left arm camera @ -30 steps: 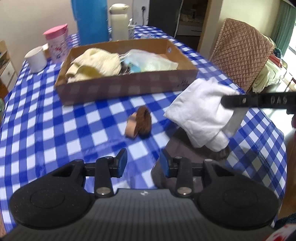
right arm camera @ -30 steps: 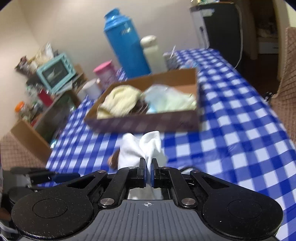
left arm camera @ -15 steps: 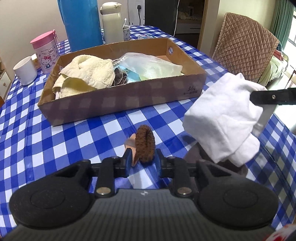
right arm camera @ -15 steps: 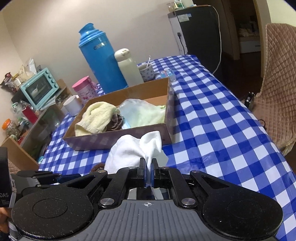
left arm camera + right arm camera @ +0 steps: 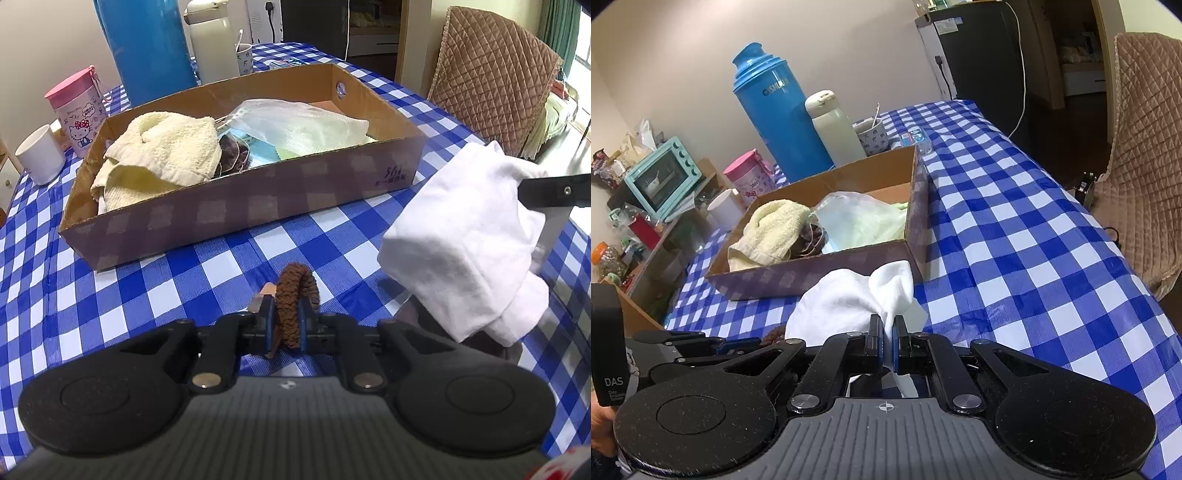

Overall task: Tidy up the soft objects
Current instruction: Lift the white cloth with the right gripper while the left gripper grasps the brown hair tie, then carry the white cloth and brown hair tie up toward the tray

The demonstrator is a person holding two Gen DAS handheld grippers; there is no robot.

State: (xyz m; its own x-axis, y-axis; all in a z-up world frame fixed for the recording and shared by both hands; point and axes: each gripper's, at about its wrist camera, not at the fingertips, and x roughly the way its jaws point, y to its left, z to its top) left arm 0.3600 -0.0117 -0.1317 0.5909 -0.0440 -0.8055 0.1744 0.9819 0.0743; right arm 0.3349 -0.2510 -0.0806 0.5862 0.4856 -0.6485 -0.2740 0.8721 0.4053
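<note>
Left wrist: left gripper [image 5: 287, 325] just closed, clamping brown scrunchie [image 5: 293, 295]; right gripper [image 5: 888, 341] clamps white cloth [image 5: 846, 299].

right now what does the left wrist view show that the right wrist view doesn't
Only the left wrist view shows the left gripper, whose fingers have just been closing, pinching the brown scrunchie, and the purple print on the cardboard box's front wall.

Only the right wrist view shows the right gripper shut on the white cloth up close, the teal toaster oven and the blue thermos cap.

Both show the box, the yellow towel inside it, the pink cup and the checked tablecloth.
</note>
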